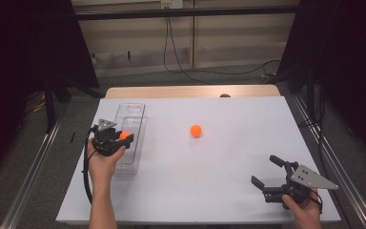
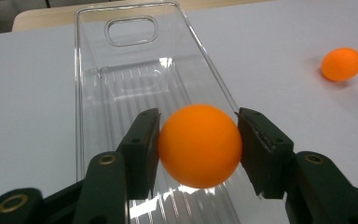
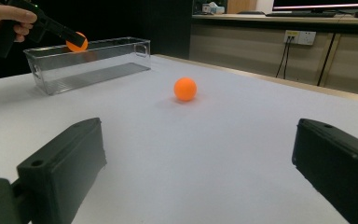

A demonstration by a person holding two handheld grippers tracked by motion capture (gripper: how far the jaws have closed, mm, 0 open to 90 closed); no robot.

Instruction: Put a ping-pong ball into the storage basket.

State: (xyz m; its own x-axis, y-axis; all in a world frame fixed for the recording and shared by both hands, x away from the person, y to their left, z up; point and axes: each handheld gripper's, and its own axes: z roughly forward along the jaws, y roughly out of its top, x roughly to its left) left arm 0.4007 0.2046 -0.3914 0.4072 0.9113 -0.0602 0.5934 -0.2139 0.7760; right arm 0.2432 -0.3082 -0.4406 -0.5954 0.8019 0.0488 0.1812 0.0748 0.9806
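My left gripper (image 1: 125, 137) is shut on an orange ball (image 2: 199, 145), holding it just above the clear plastic bin (image 1: 132, 116) at the table's left. In the left gripper view both black pads press the ball's sides over the bin's ribbed floor (image 2: 135, 88). A second orange ball (image 1: 196, 130) lies on the white table (image 1: 219, 167) near the middle, also seen as a loose ball (image 3: 185, 89) in the right gripper view. My right gripper (image 1: 267, 171) rests near the front right corner, jaws wide open with nothing between them, pointing toward that ball.
The bin (image 3: 88, 60) is long, narrow and see-through, with a handle cutout at its far end. Dark curtains flank the table, and cables run along the floor behind it. A wooden strip (image 1: 190, 91) edges the table's far side.
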